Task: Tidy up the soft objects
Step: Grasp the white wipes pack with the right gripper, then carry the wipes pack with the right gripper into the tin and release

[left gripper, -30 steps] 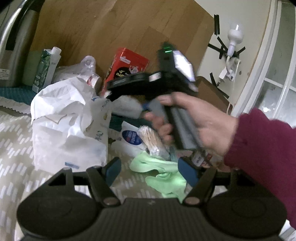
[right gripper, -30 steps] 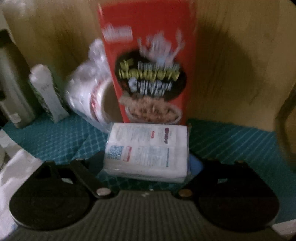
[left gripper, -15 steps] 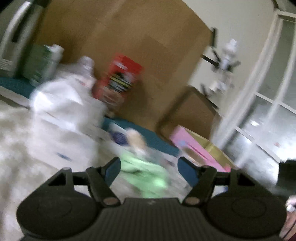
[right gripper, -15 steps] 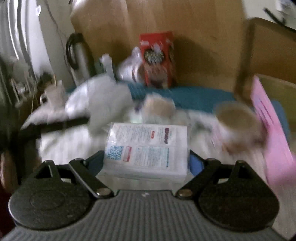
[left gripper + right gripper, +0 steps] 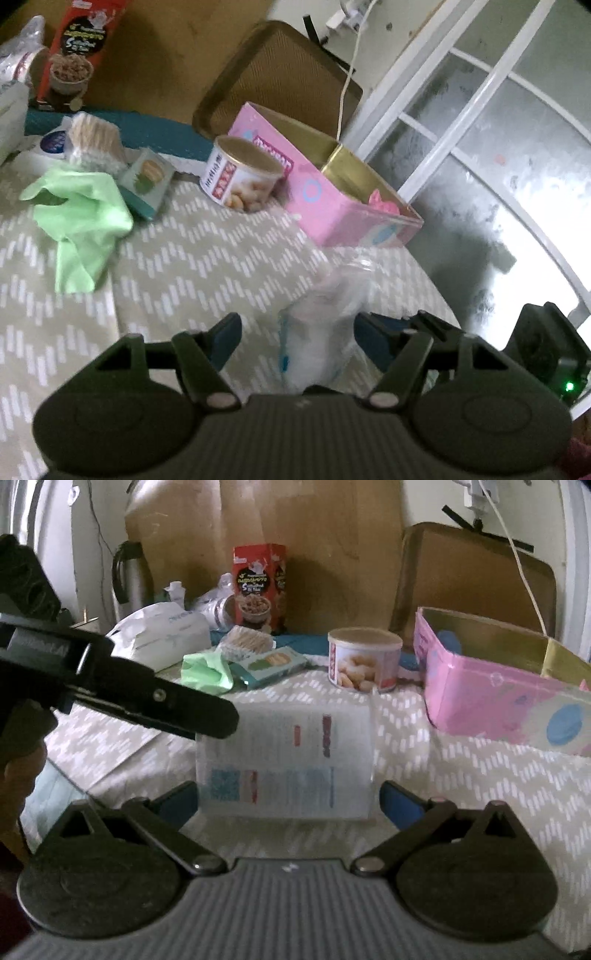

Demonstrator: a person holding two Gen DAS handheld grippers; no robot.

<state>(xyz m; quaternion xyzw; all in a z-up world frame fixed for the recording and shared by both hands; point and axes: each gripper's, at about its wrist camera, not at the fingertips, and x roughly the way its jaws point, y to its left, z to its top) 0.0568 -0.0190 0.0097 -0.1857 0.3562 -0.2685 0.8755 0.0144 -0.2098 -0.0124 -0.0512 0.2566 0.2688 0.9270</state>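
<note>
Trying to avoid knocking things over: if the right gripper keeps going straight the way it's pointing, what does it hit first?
Beyond the tissue pack held in the right gripper, probably the round tin; depth is unclear.

the left gripper (image 5: 295,332) is a matte black plastic tool with a ribbed grey centre plate, two round black discs on either side, silver pivot screws on its angled link arms and blue pads on its fingertips (image 5: 227,334). the right gripper (image 5: 288,801) has the same build: ribbed grey plate, black discs, silver screws, blue pads (image 5: 397,805). a small green light (image 5: 570,386) glows on a black body at the left view's right edge.
</note>
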